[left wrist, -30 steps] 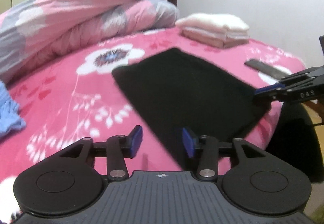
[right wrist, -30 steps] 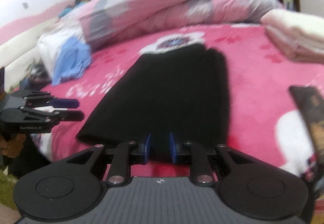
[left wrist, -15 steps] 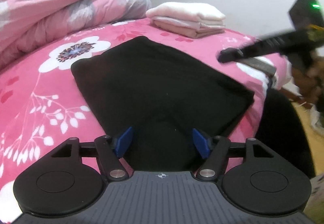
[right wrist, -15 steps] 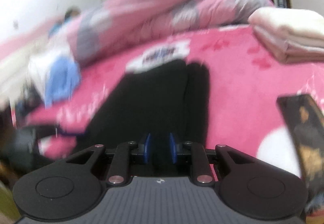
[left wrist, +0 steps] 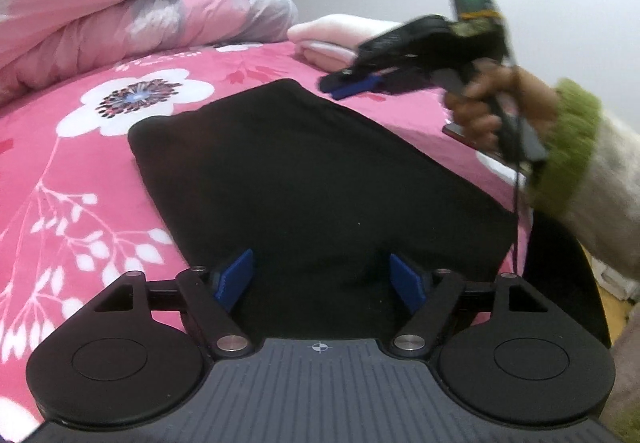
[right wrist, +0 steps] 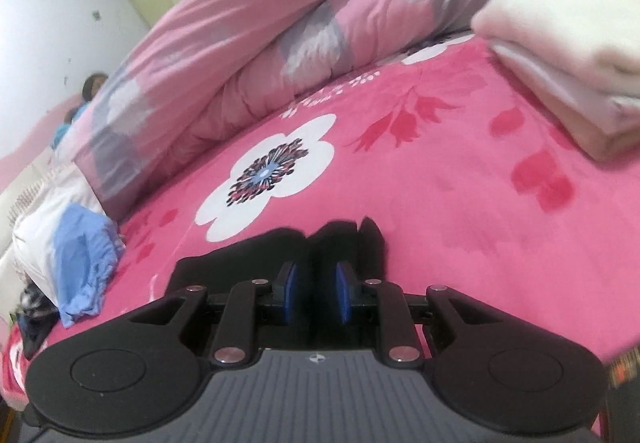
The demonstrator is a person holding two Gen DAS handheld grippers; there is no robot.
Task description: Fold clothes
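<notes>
- Since a second ago, my right hand-held gripper (left wrist: 352,85) has gone from the near edge of the bed up and over the far end of the black cloth (left wrist: 320,183), and my left hand-held gripper (left wrist: 322,279) has opened wider.
- Left view: the black cloth lies flat on the pink bed (left wrist: 80,183), in a neat long shape. My left hand-held gripper sits at its near end with its blue pads wide apart and holds nothing. A hand (left wrist: 492,103) in a green cuff holds the right one up in the air.
- Right view: my right hand-held gripper (right wrist: 316,293) has its pads close but not touching. Something black shows between them, but I cannot tell if they pinch it. The cloth's far edge (right wrist: 256,251) sits just under it.
- A folded pale pile (right wrist: 568,55) rests on the bed nearby.
- I think the cloth is partly folded. It may still need one more fold, end to end.
</notes>
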